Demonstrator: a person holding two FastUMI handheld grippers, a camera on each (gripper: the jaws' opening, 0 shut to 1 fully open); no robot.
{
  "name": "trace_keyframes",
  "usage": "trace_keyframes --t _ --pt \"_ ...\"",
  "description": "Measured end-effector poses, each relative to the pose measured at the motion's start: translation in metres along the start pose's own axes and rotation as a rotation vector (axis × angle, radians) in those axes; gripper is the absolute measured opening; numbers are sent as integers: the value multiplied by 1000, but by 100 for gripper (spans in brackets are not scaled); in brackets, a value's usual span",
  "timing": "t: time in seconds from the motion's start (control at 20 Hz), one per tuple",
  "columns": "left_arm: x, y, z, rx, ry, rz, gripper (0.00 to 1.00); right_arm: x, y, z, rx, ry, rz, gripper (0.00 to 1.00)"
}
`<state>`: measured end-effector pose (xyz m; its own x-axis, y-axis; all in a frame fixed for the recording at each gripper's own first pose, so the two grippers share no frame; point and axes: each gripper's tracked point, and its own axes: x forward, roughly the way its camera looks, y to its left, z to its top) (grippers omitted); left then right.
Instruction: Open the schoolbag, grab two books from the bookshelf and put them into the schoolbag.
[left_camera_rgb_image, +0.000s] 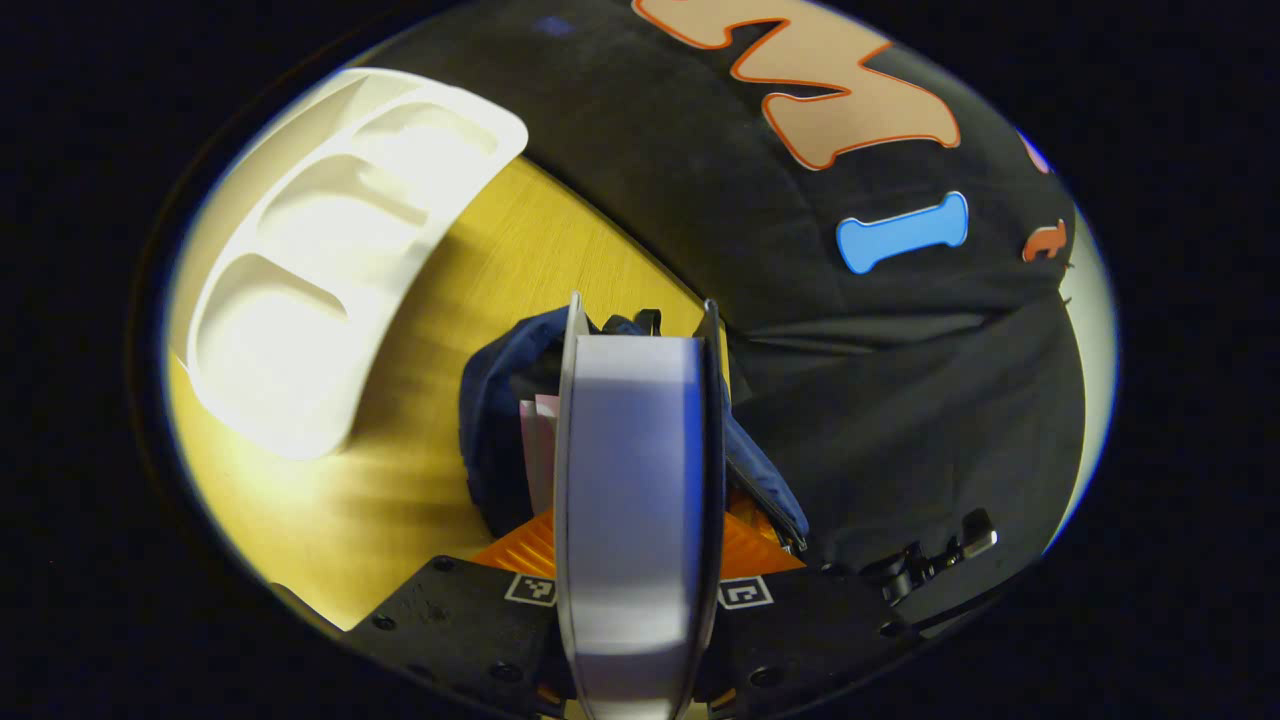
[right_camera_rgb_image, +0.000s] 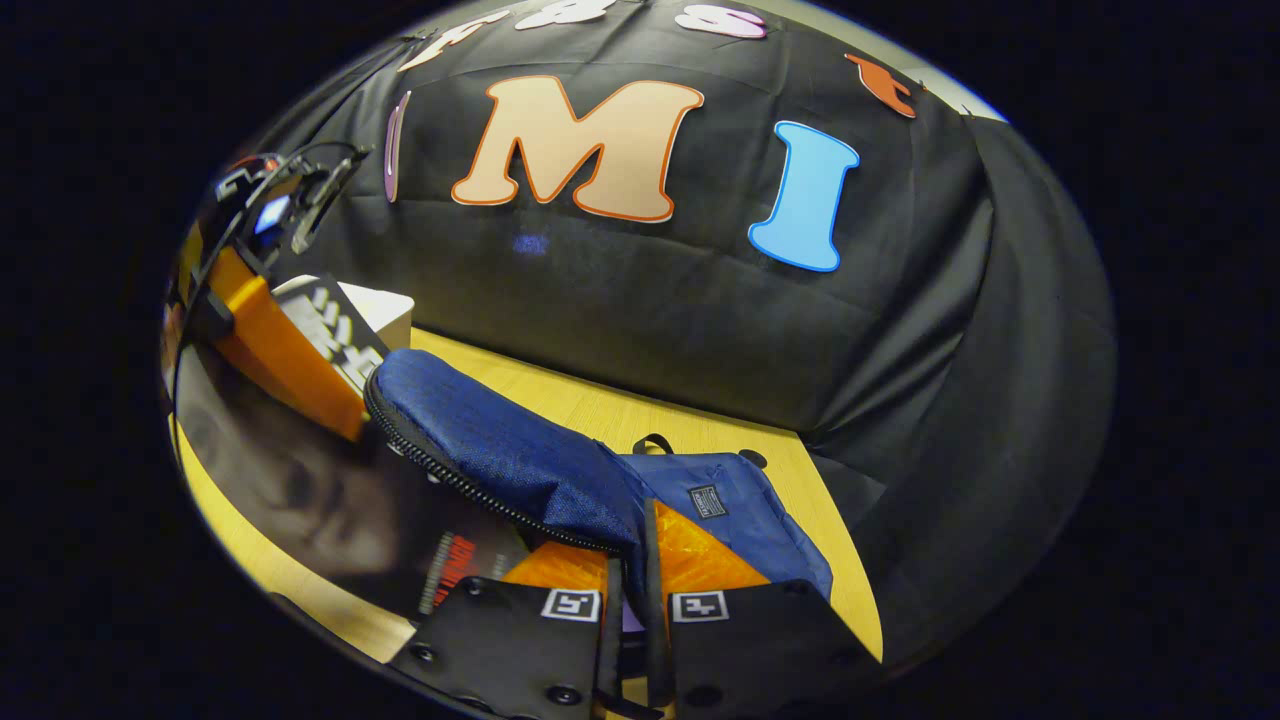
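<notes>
Between the fingers of the left gripper (left_camera_rgb_image: 636, 400) stands a book (left_camera_rgb_image: 632, 480), seen edge-on, and both fingers press on its two covers, so this gripper is holding it firmly. Beyond the book, from about 10 to 3 o'clock around it, lies the schoolbag (left_camera_rgb_image: 495, 400) on the yellow table (left_camera_rgb_image: 400, 480), with its mouth open and some pale pages (left_camera_rgb_image: 538, 440) already showing inside at 9 o'clock from the book. A white tray (left_camera_rgb_image: 330, 270) lies on the table at 10 o'clock, well apart from the bag.

From the right gripper view, the right gripper (right_camera_rgb_image: 628, 590) is narrow, and its fingers seem to pinch the blue cloth at the edge of the schoolbag (right_camera_rgb_image: 560, 470), holding the flap with the zipper (right_camera_rgb_image: 450, 470) lifted. At 9 o'clock in that view the left gripper (right_camera_rgb_image: 270, 340) shows with the book's dark cover (right_camera_rgb_image: 340, 480) near the flap.

I judge the step to be putting the second book in the bag. To do it well, the right gripper should hold the flap high and pull it a little away, so the mouth is wide. The left gripper should lower the book with its thin edge first, beside the pages inside, and not let a corner catch on the zipper. It is better to release only when the book rests inside.
</notes>
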<state>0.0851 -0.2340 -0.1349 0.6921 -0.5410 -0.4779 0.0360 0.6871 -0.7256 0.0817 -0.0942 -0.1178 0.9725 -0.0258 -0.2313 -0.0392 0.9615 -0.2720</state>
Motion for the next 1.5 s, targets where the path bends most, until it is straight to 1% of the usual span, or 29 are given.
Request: trace_keyframes --t 0.05,0.1,0.15,0.25,0.3,0.35,0.4,0.45,0.55,0.6,0.7,0.75,0.85,0.9,0.95,1.05,1.2,1.25,1.3,1.4,1.45,1.5 --pt "13 1 0 -25 -8 -11 39 0 -1 1 7 -4 3 9" --pt "23 1 -2 -36 -7 -20 40 -1 -2 2 9 -9 6 12" --pt "32 -2 -3 -47 -13 -48 40 -2 -2 3 3 -12 8 12" --pt "48 -9 -1 -38 -38 -88 40 -3 -3 6 -13 -31 12 15" --pt "57 -11 -2 -23 -45 -103 40 -5 -3 7 -19 -47 13 12" --pt "65 -13 -3 -6 -47 -112 40 -6 -3 8 -23 -55 15 12" --pt "71 -14 -3 6 -52 -124 40 -8 -2 10 -26 -66 21 9" --pt "77 -14 0 7 -59 -135 39 -8 -1 12 -32 -76 24 12" --pt "88 -14 3 -16 -70 -159 39 -10 0 13 -37 -86 33 10" --pt "95 -13 4 -31 -74 -168 39 -11 2 12 -37 -87 35 12" --pt "111 -9 3 -55 -81 -178 39 -11 3 13 -42 -91 32 12" --pt "117 -8 1 -64 -78 -188 39 -11 2 13 -45 -93 29 10" --pt "126 -8 1 -85 -80 -206 39 -13 0 13 -43 -91 26 12" --pt "131 -8 1 -91 -81 -212 39 -12 -1 12 -41 -89 24 15" --pt "136 -8 0 -95 -83 -220 39 -12 -2 12 -36 -87 25 12" --pt "146 -10 -2 -114 -87 -233 39 -11 -1 12 -35 -84 23 15" --pt "168 -9 0 -113 -104 -246 40 -9 -1 9 -43 -78 20 12" --pt "172 -7 1 -115 -109 -248 41 -8 -2 8 -39 -74 20 15" --pt "175 -6 1 -118 -111 -250 41 -7 -3 8 -35 -74 16 12" --pt "177 -3 1 -122 -111 -237 42 -6 -5 8 -29 -73 16 12" --pt "177 -3 0 -121 -110 -223 46 -6 -5 8 -28 -72 16 15" --pt "176 -3 -1 -112 -111 -213 45 -6 -6 8 -27 -71 15 12"
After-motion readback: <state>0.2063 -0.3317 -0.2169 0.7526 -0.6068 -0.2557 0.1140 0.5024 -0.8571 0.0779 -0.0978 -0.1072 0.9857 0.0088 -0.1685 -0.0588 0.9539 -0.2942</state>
